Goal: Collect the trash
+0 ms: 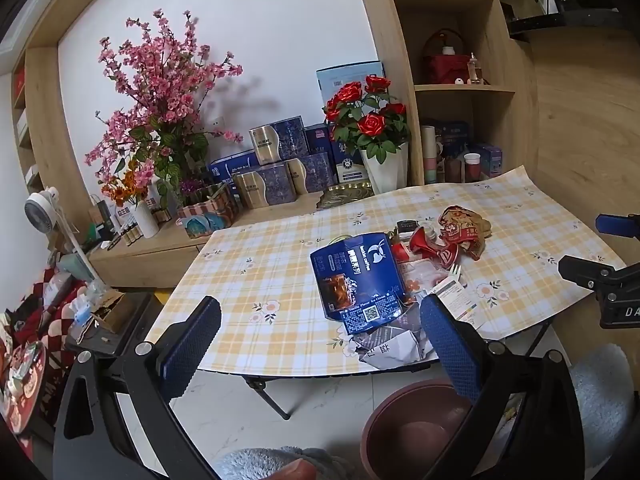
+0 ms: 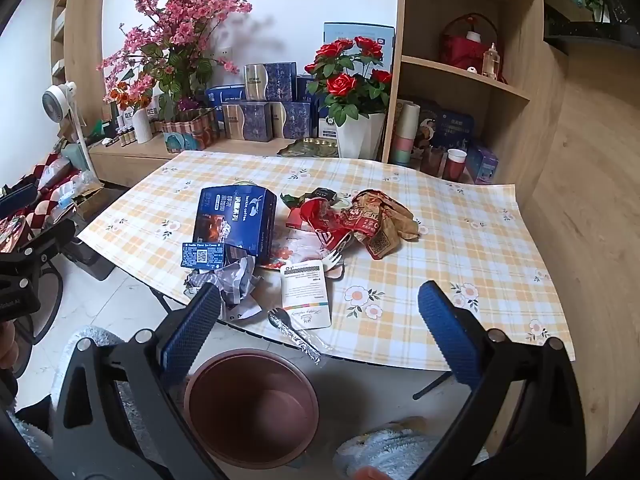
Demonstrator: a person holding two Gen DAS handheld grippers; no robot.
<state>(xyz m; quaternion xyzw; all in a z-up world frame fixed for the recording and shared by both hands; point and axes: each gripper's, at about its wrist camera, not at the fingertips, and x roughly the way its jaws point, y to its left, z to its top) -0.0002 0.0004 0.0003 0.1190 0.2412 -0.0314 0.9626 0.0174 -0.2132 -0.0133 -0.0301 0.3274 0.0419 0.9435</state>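
Observation:
Trash lies piled on the yellow checked table [image 1: 260, 264] [image 2: 460, 240]: a flattened blue coffee box [image 1: 356, 280] [image 2: 236, 220], crumpled grey paper [image 1: 392, 348] [image 2: 228, 280] at the near edge, red and brown wrappers [image 1: 460, 236] [image 2: 360, 224], a white card [image 2: 306, 294], and a wrapped plastic spoon [image 2: 296, 334] hanging over the edge. A maroon bin [image 1: 416, 432] [image 2: 252, 400] stands on the floor below. My left gripper [image 1: 320, 344] is open and empty, hovering before the box. My right gripper [image 2: 320, 332] is open and empty above the card and bin.
A low wooden counter [image 1: 160, 248] behind the table carries flower vases, blue gift boxes and a small fan [image 1: 42, 210]. Shelves [image 2: 460, 72] with cups and a red basket rise at the back right. A cluttered red checked surface [image 1: 24, 340] lies to the left.

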